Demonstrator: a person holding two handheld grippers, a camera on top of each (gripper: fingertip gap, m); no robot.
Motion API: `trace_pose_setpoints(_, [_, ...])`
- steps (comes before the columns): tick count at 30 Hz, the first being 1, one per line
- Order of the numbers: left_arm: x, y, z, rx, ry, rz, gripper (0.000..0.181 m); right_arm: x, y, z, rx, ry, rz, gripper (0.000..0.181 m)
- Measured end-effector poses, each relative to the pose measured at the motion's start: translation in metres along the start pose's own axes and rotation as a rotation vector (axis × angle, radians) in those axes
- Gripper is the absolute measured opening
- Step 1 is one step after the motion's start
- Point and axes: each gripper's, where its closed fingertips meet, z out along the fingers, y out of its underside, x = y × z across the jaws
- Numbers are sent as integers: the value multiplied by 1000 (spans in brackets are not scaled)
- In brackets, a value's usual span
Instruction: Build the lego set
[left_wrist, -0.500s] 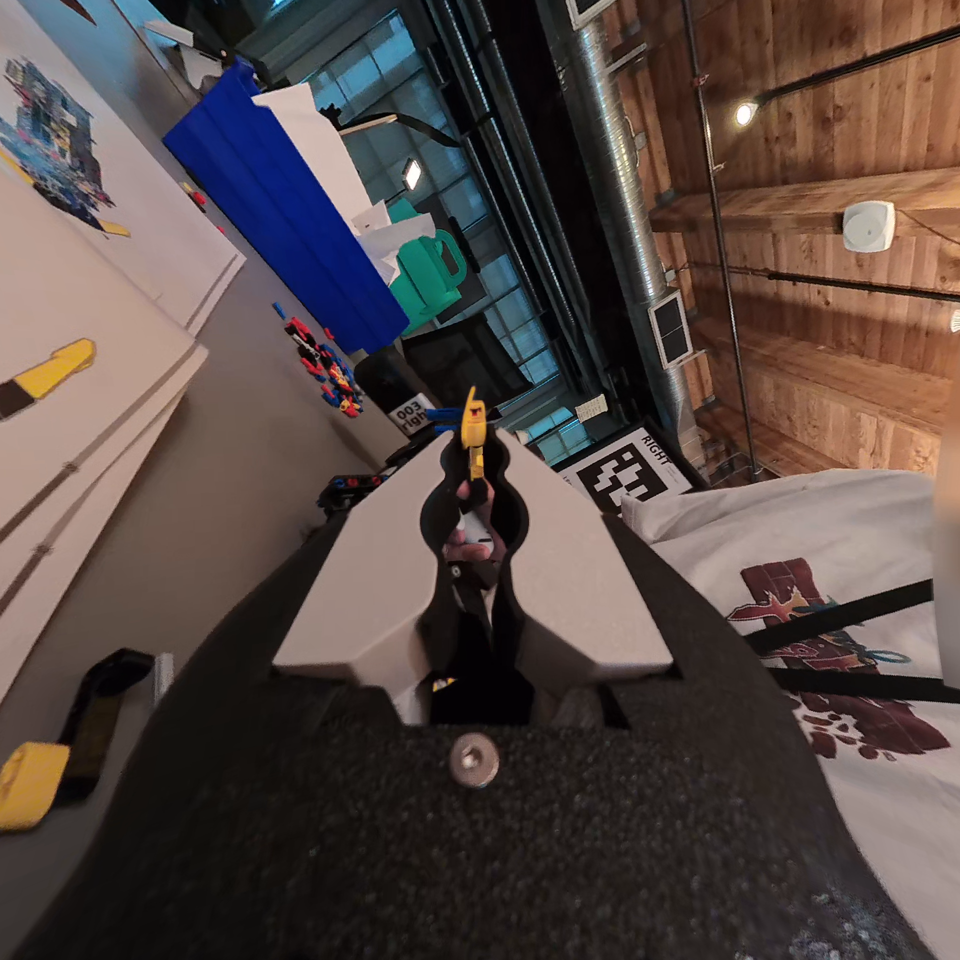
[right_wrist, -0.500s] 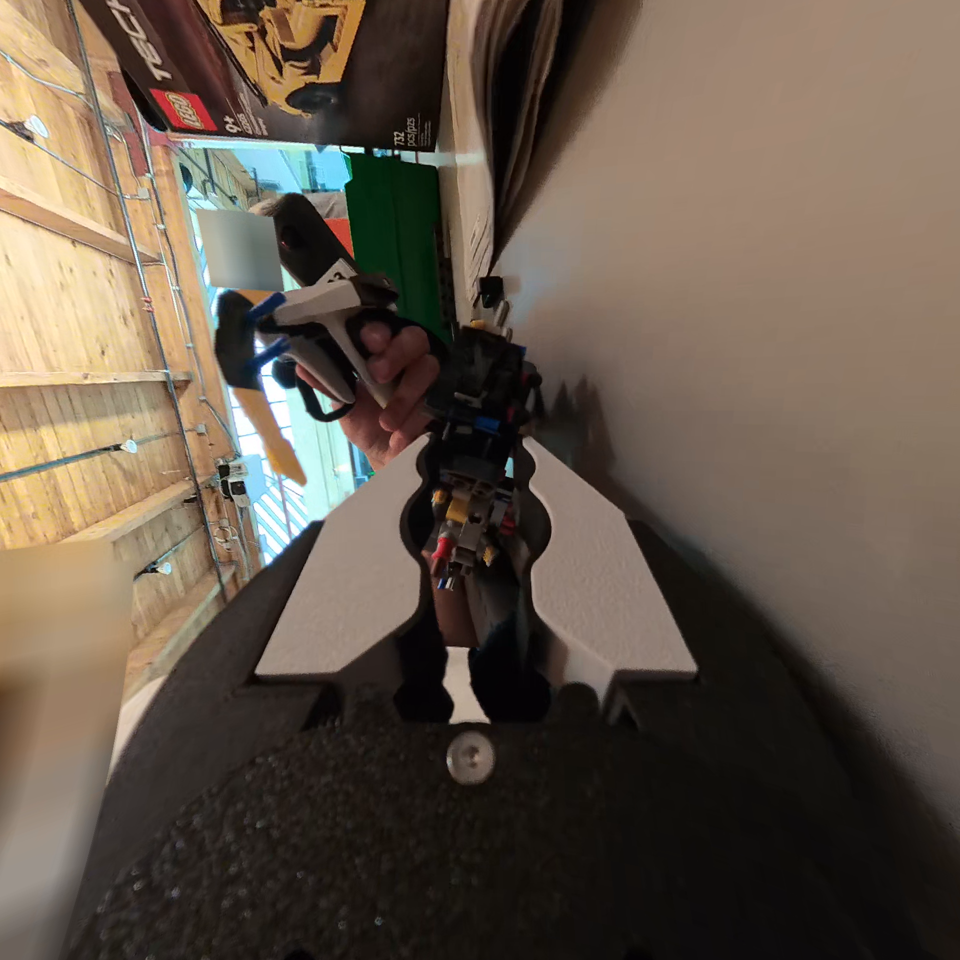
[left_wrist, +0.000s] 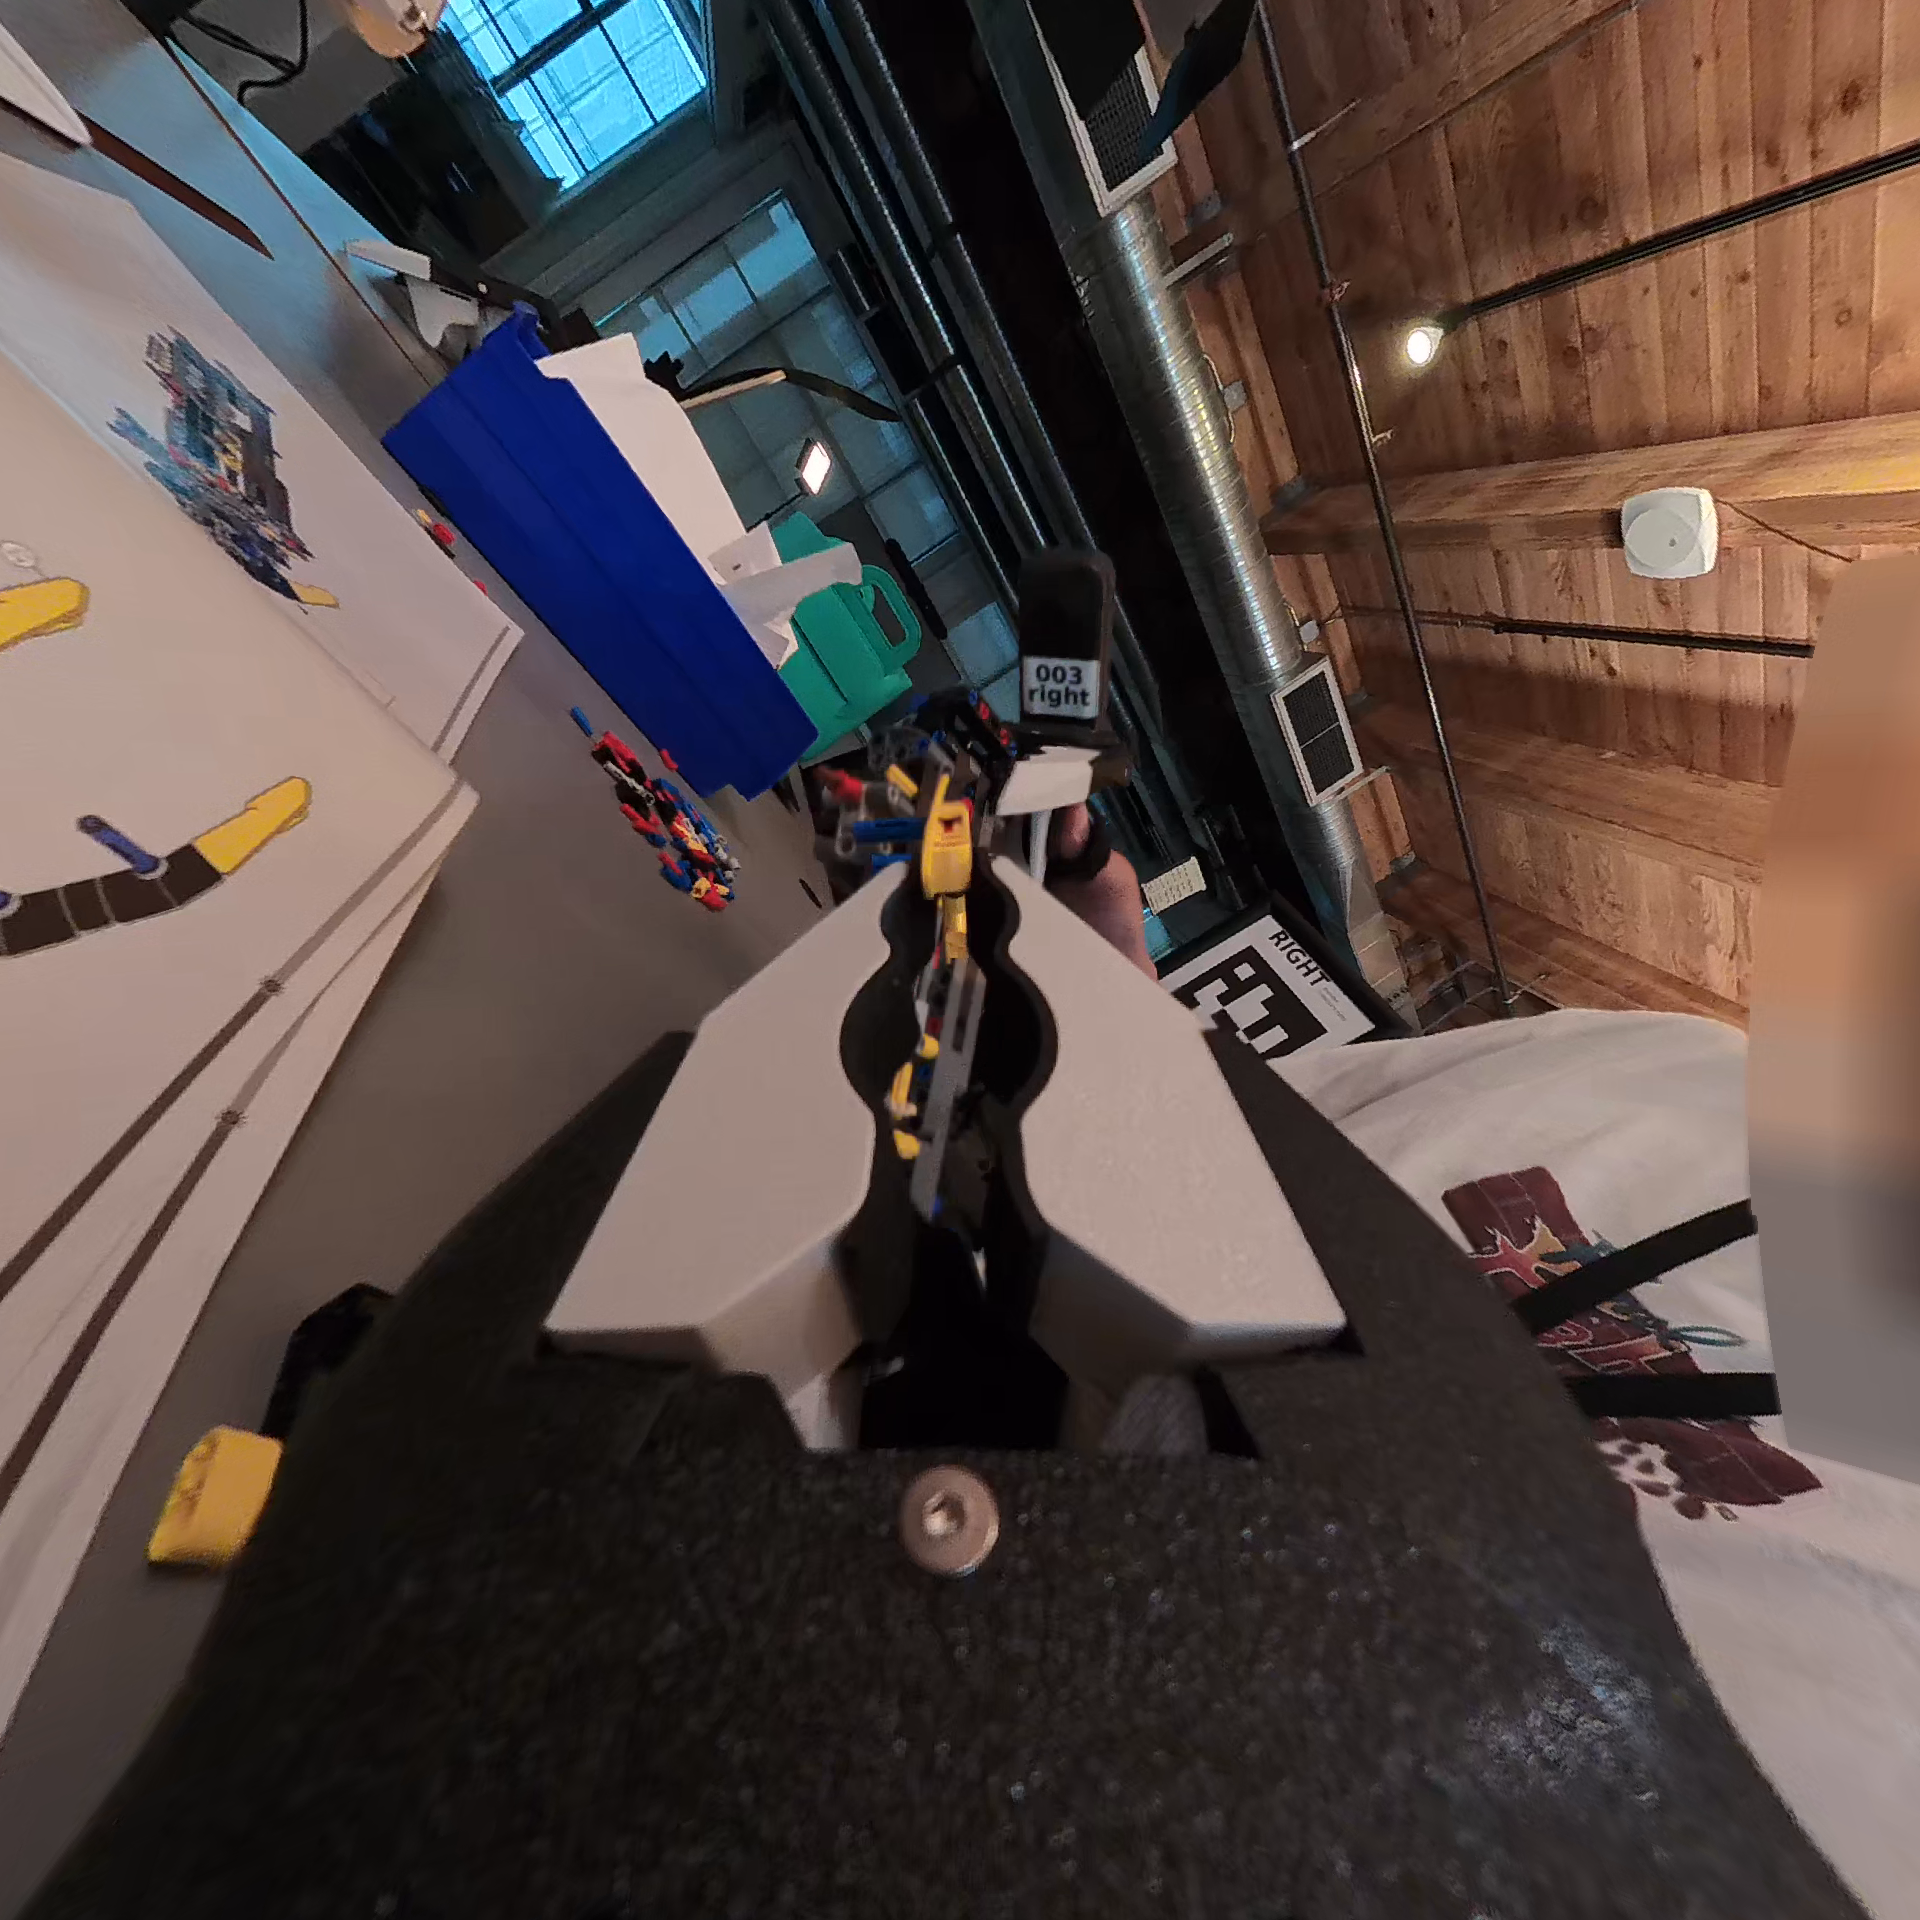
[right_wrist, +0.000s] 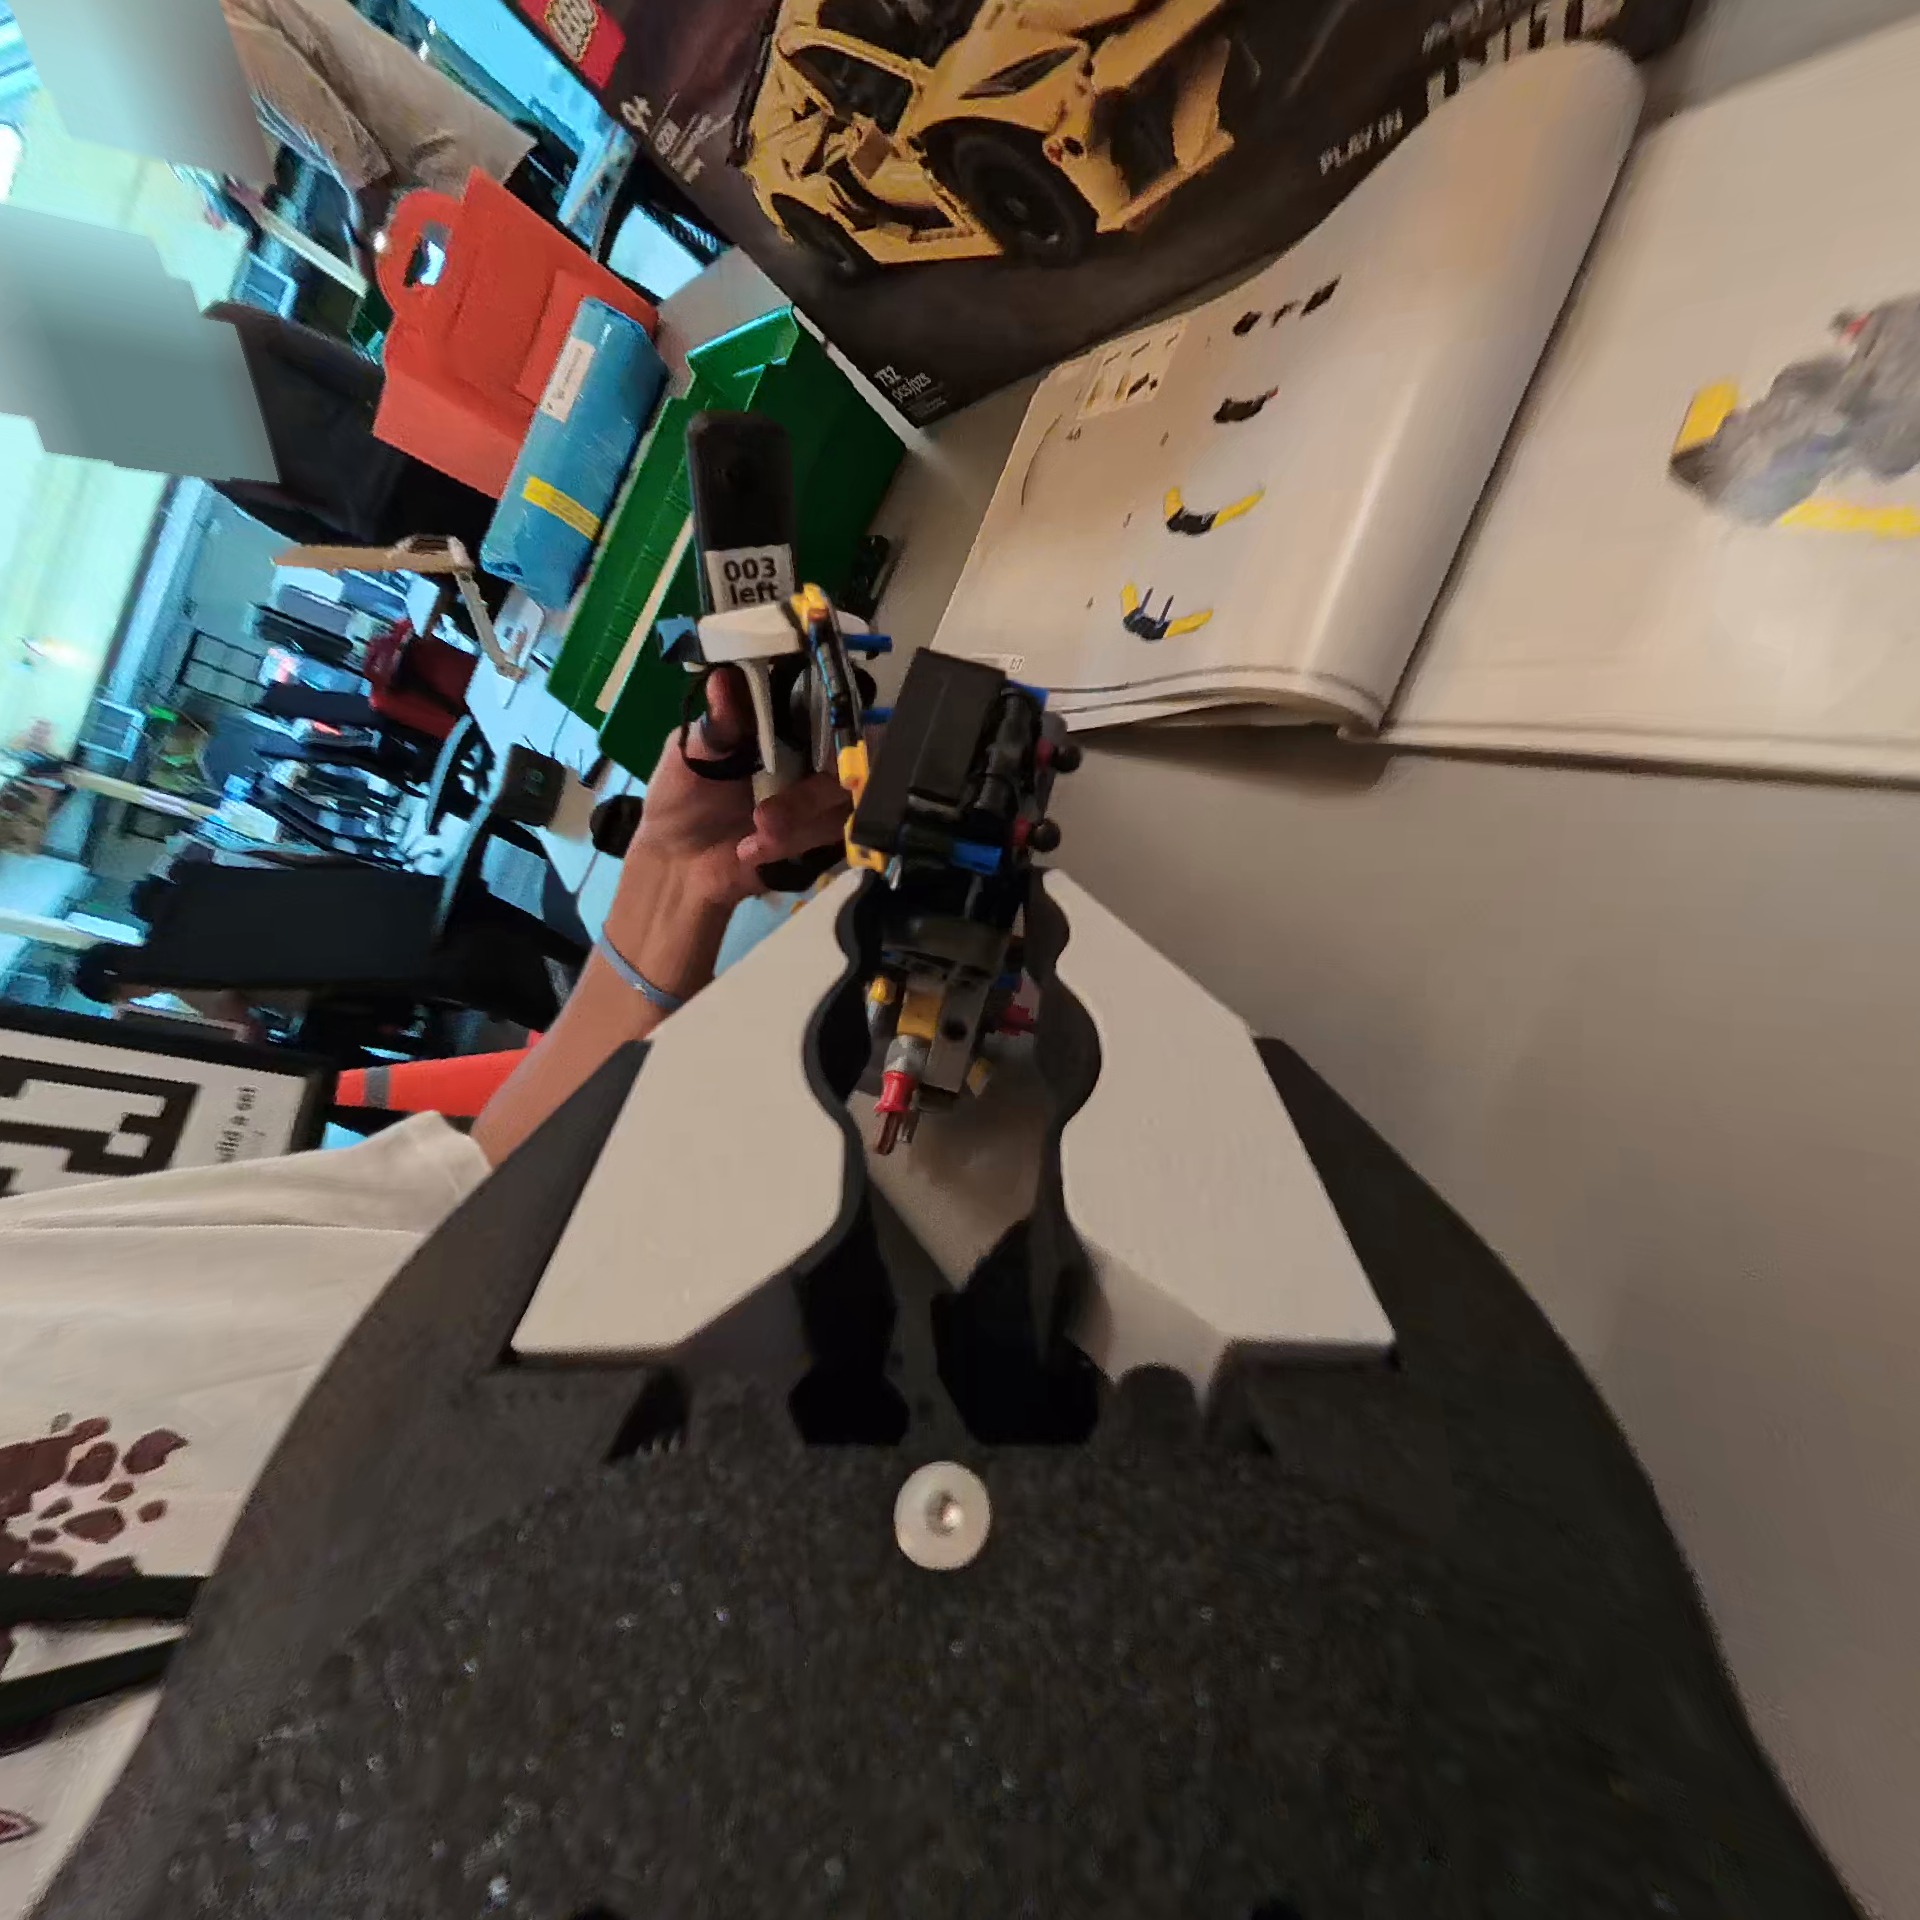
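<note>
My left gripper (left_wrist: 940, 878) is shut on a thin grey and yellow Lego beam (left_wrist: 943, 1023) that sticks out past the fingertips. Just beyond it is the black Lego assembly (left_wrist: 940, 727) held by the other gripper (left_wrist: 1055, 727). In the right wrist view, my right gripper (right_wrist: 945, 888) is shut on that black assembly (right_wrist: 951, 769), which has blue, red and yellow pins. The left gripper (right_wrist: 764, 634), held in a hand, brings the thin beam (right_wrist: 831, 675) up beside the assembly's left side. I cannot tell whether they touch.
An open instruction booklet (left_wrist: 208, 831) lies on the grey table, also in the right wrist view (right_wrist: 1247, 520). A blue bin (left_wrist: 582, 561) stands behind a pile of loose pieces (left_wrist: 675, 821). A yellow piece (left_wrist: 213, 1496) lies near. A green bin (right_wrist: 727, 499) and the set's box (right_wrist: 1039, 156) stand behind. The tips of one gripper are about 15 cm away from the tips of the other.
Both grippers have turned and come closer together. The left gripper's beam now sits right beside the assembly in the right gripper. Both stay shut on their pieces.
</note>
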Motion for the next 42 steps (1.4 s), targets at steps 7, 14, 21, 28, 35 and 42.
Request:
trace_pose_setpoints(7, [23, 10, 5, -70, 98, 68, 3, -15, -10, -8, -34, 26, -212, 25])
trace_pose_setpoints(14, [59, 26, 9, -154, 232, 238, 3, -46, -14, -13, -46, 112, -534, 25])
trace_pose_setpoints(21, [84, 39, 11, -204, 303, 375, 3, -77, -2, -9, -92, 106, -759, 25])
trace_pose_setpoints(28, [112, 47, 12, -210, 346, 530, 3, -93, 7, -2, -109, 73, -821, 26])
trace_pose_setpoints(35, [121, 48, 25, -145, 332, 688, 4, -101, 10, 4, -93, 27, -852, 25])
trace_pose_setpoints(42, [121, 45, 30, -42, 378, 761, 4, -109, 13, 11, -94, -51, -826, 25])
